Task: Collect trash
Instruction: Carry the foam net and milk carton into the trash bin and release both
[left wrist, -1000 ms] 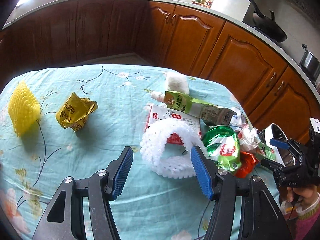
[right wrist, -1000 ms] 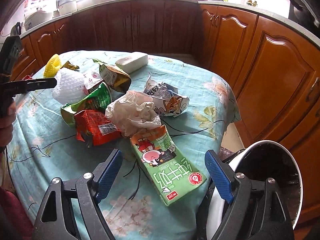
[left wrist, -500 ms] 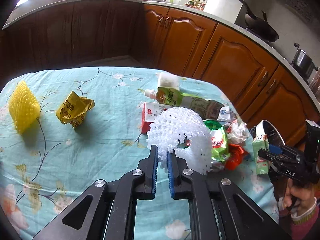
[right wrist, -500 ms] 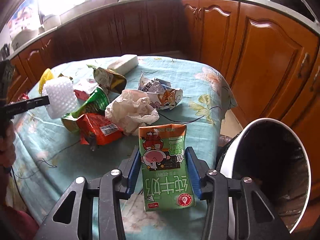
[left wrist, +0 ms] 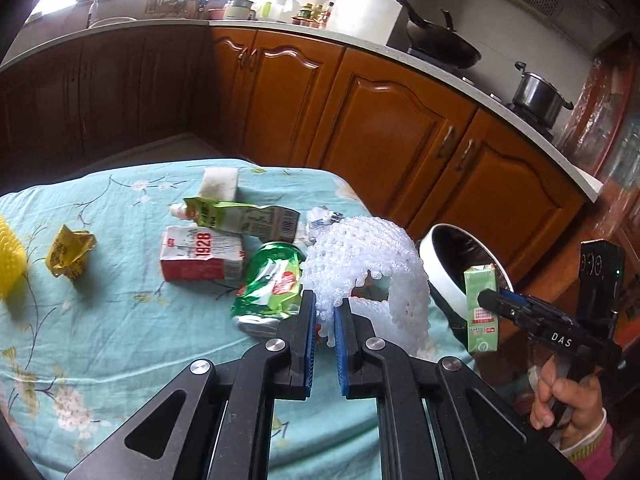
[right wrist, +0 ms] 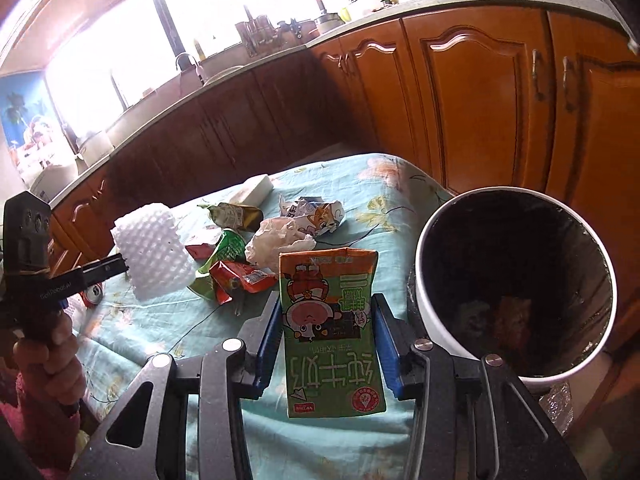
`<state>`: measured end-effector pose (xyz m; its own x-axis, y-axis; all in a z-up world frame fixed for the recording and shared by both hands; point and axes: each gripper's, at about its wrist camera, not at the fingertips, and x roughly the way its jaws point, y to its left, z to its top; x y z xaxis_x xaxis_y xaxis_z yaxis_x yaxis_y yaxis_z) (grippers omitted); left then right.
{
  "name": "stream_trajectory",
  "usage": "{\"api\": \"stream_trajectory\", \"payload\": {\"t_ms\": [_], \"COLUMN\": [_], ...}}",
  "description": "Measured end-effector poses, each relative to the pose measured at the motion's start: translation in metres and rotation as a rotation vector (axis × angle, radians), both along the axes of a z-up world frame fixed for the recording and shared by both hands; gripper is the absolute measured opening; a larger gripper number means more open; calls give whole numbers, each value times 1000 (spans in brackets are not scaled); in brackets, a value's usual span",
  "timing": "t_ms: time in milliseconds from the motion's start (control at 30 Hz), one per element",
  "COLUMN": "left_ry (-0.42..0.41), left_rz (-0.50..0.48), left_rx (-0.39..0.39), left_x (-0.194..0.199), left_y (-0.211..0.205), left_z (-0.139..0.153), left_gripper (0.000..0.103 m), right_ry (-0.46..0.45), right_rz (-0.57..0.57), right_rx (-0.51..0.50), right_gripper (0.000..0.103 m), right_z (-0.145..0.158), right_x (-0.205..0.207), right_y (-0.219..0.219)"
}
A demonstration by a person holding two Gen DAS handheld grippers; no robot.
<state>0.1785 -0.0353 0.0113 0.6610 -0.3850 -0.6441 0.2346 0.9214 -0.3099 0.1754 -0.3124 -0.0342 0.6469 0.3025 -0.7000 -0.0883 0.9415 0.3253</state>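
Observation:
My left gripper [left wrist: 325, 308] is shut on a white foam fruit net [left wrist: 364, 264] and holds it above the table; the net also shows in the right wrist view [right wrist: 150, 254]. My right gripper [right wrist: 326, 314] is shut on a green milk carton [right wrist: 330, 332] and holds it upright in the air just left of the white trash bin [right wrist: 424, 280]. In the left wrist view the carton [left wrist: 480, 308] hangs in front of the bin [left wrist: 442, 276]. Loose trash lies on the table: a green crushed packet [left wrist: 272, 284], a red-and-white carton [left wrist: 202, 254], a crumpled tissue [right wrist: 280, 240].
A yellow wrapper [left wrist: 70, 250] and a yellow foam net [left wrist: 10, 256] lie at the table's left. A white sponge block [left wrist: 220, 184] sits at the far edge. A red wrapper [right wrist: 240, 280] and a cartoon-print wrapper [right wrist: 316, 214] lie mid-table. Wooden cabinets [left wrist: 380, 128] curve behind.
Both grippers have closed, the left on the foam net and the right on the green carton. Both have lifted their items off the table and moved toward the bin.

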Motion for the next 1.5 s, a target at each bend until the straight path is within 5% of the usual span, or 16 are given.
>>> {"api": "stream_trajectory", "payload": {"t_ms": [633,1500], "left_ry": [4,49], "left_rz": [-198,-302], "left_rx": [66,199], "left_x": [59,128], "left_y": [-117,-238], "left_z": [-15,-46], "left_gripper": [8,8], "right_ry": [-62,-18], "right_rz": [-303,-381], "right_rx": [32,20], "right_gripper": [44,44], "right_z": [8,-22], "right_x": [-29,2], "right_y": [-107,-153]}}
